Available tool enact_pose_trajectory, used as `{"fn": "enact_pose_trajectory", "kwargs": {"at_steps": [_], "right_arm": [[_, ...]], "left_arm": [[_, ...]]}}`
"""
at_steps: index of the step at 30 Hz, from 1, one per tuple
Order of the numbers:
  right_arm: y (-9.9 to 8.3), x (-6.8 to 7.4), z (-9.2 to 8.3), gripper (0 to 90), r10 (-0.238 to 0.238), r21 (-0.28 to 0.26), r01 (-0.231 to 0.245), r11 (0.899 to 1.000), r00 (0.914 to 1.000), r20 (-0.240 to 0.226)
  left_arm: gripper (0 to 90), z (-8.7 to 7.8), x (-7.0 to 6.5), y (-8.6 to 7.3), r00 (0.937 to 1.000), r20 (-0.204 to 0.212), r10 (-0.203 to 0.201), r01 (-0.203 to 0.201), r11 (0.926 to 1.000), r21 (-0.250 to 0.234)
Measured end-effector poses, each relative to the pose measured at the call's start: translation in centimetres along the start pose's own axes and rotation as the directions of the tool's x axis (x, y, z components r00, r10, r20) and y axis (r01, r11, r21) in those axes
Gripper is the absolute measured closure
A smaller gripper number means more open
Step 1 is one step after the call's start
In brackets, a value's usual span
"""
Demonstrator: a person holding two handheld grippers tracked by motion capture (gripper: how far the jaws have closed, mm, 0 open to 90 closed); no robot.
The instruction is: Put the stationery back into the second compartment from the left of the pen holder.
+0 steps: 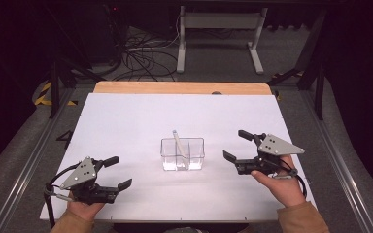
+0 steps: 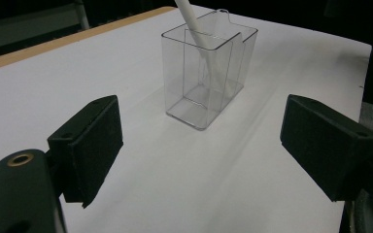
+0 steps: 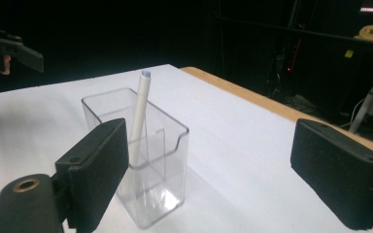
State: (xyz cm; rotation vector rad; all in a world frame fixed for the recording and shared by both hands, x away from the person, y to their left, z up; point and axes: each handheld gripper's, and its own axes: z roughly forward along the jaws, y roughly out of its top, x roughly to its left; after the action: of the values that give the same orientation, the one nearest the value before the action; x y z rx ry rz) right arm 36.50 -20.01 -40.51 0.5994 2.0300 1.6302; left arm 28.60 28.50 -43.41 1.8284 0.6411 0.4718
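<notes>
While nothing is being gripped, the scene reads as a ready pose around one container; the lines below lay it out.

Surface: a white rectangular tabletop [image 1: 126,126] with a strip of bare wood along its far edge.

Container: a clear plastic rectangular holder [image 1: 182,154] with an inner divider stands upright a little nearer the front edge than the far one, about midway between the side edges. In the left gripper view the clear holder [image 2: 208,77] shows its partition wall plainly.

Pen: a slim white stick-shaped pen [image 1: 178,145] leans inside the holder, its lower end on the holder's floor and its top rising above the rim, tilted toward the far edge. Which compartment holds it is hard to tell. The right gripper view shows the pen [image 3: 139,109] with a bluish tip at the top.

Left gripper: the black two-jaw left gripper [image 1: 118,173] sits near the front left corner, jaws spread wide, nothing between them, well apart from the holder.

Right gripper: the black two-jaw right gripper [image 1: 237,144] hovers toward the right edge, jaws likewise spread and empty, aimed at the holder.

Likely reason: both claws face the holder from either side, probably so one can steady it while the other takes the pen; this is a judgement.

Obstacles: the holder's walls and divider crowd the pen's lower part; its exposed top looks easiest to reach.

Surroundings: dark floor, tangled cables [image 1: 141,58] and a white desk frame [image 1: 218,34] lie beyond the far edge.
</notes>
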Motion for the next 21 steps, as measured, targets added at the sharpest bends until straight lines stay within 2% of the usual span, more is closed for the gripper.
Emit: {"fn": "enact_pose_trajectory", "kwargs": {"at_steps": [2,7,13,21], "right_arm": [[-0.8,-0.2,-0.3,14.3,0.021,0.005,-0.021,1.0,0.9998,-0.001],[-2.6,-0.5,-0.9,14.3,0.032,0.035,-0.032,0.999,0.9994,-0.009],[-4.3,-0.5,-1.6,14.4,0.028,0.034,-0.028,0.999,0.9996,0.0],[-6.9,-0.8,-2.2,14.5,0.085,0.074,-0.086,0.994,0.9962,0.021]], "left_arm": [[16.2,-0.1,0.0,-0.1,1.0,-0.003,-0.005,0.005,1.0,-0.005],[16.1,-0.3,-0.1,-0.1,0.9999,-0.009,-0.009,0.009,0.9999,-0.009],[15.9,-0.5,-0.2,-0.2,0.9997,-0.022,-0.007,0.007,0.9997,-0.022],[15.8,-0.5,-0.3,-0.4,0.9995,-0.031,0.002,-0.003,0.9998,-0.018]]}}
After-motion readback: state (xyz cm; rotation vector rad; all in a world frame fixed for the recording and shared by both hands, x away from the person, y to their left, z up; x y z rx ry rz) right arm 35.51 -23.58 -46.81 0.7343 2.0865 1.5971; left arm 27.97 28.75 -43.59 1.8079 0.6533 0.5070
